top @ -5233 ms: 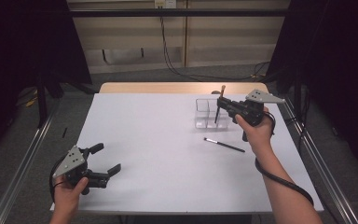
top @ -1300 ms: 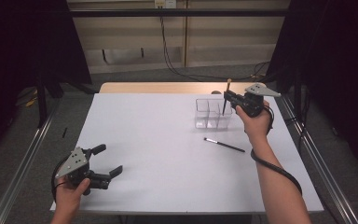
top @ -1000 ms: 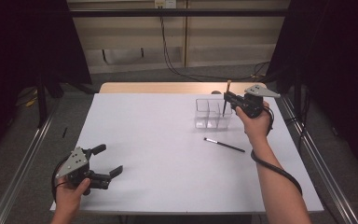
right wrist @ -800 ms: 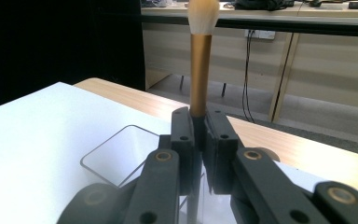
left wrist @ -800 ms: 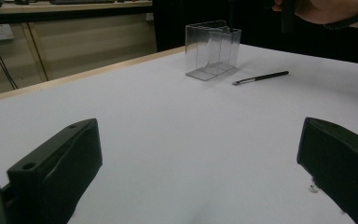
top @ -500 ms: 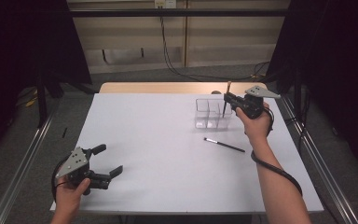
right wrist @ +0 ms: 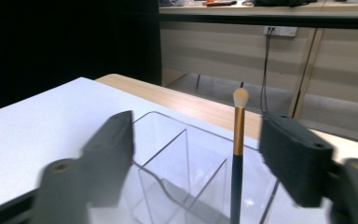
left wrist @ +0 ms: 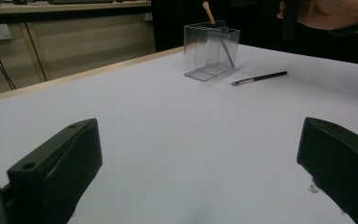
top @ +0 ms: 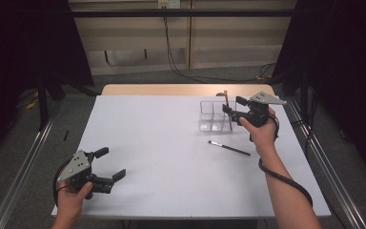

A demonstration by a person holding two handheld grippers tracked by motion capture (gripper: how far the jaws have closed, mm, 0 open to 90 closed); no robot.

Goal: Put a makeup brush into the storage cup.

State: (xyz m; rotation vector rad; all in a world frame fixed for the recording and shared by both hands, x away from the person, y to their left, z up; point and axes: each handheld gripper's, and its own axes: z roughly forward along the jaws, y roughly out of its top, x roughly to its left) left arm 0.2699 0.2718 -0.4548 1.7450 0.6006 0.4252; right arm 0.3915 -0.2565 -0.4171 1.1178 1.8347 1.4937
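Now that the right gripper (top: pixel 232 107) fingers have just been opening, the gold-handled brush (right wrist: pixel 237 158) stands free in the clear organiser (top: pixel 214 116) at two o'clock — deposit looks done. Black brush (top: pixel 228 148) lies on the surface nearby — likely next. Left gripper (top: pixel 106 163) open, idle.

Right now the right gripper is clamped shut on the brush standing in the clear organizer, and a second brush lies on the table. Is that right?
Not quite. The right gripper has just opened: in the right gripper view its jaws stand apart from the brush, which stands free in the organizer. The second brush does lie on the table.
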